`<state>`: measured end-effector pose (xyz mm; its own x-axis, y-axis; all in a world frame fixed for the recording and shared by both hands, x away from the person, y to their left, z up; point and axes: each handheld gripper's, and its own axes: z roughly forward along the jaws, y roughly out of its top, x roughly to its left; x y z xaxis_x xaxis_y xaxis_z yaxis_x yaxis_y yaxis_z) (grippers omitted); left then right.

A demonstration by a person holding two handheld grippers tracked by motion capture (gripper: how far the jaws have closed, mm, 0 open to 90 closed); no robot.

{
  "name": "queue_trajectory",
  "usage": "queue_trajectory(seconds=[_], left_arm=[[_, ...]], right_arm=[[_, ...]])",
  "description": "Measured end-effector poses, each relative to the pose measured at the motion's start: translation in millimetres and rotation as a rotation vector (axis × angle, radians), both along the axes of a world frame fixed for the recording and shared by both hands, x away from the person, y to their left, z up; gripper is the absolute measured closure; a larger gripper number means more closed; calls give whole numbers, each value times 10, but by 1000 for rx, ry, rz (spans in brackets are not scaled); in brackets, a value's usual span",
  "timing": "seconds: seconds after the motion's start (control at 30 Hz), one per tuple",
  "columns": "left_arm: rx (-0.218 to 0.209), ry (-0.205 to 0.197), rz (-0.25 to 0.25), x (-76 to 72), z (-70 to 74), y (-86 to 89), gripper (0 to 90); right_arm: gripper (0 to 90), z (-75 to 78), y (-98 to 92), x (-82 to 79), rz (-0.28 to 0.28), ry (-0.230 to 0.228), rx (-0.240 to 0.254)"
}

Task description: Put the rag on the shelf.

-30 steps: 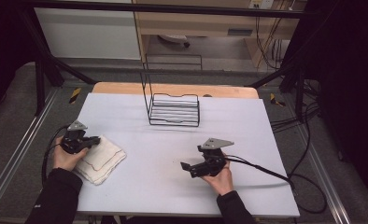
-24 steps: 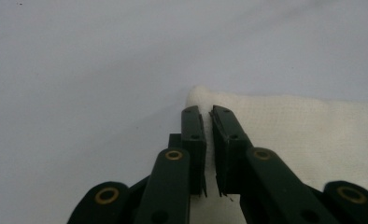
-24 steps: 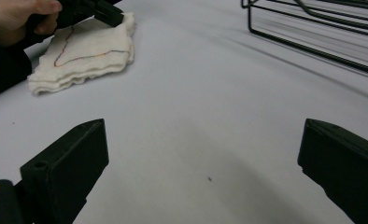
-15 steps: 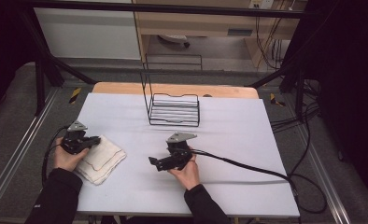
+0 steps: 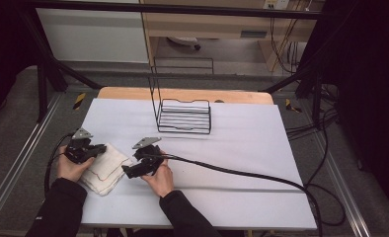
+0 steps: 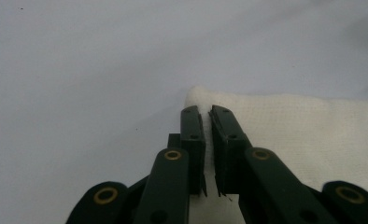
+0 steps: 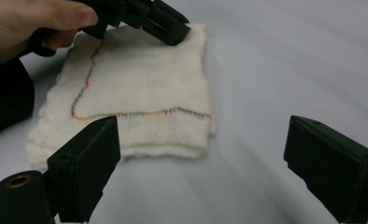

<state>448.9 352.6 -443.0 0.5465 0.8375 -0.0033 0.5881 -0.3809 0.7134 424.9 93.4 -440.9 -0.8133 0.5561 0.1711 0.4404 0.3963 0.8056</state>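
A folded white cloth [image 5: 106,170] with a multicoloured stitched line lies at the table's front left. My left gripper [image 5: 102,147] rests at its far corner, jaws shut on the cloth's [image 6: 303,126] edge, which shows between the pads of the left gripper [image 6: 206,112]. My right gripper [image 5: 126,173] sits just right of the cloth, pointing left at it. The right gripper [image 7: 201,126] is open; its jaws have just been closing a little. The near right corner of the cloth [image 7: 140,88] lies ahead between them, untouched. The left gripper [image 7: 173,30] shows at the cloth's far corner.
A black wire rack [image 5: 182,116] stands at the back middle of the white table [image 5: 252,143]. The right gripper's black cable [image 5: 232,170] trails across the table to the right edge. Dark frame posts and floor cables surround the table.
The right hand has travelled left across the table from the right middle to the cloth's right edge. The left hand and the cloth have stayed put.
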Motion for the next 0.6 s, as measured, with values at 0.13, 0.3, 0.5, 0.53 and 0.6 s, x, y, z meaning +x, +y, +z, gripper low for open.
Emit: queue_trajectory(seconds=[0.13, 0.3, 0.5, 0.53, 0.6], left_arm=[[0, 1, 0, 1, 0, 1, 838], [-1, 2, -1, 3, 1, 2, 838], [-1, 4, -1, 4, 4, 2, 838], [-4, 5, 1, 5, 5, 3, 838], [-9, 8, 4, 6, 6, 7, 840]], right_arm=[[213, -57, 83, 51, -11, 15, 0], [345, -114, 127, 120, -14, 36, -15], [463, -166, 186, 186, -16, 67, -22], [463, -166, 186, 186, -16, 67, -22], [519, -182, 224, 190, -9, 77, -20]])
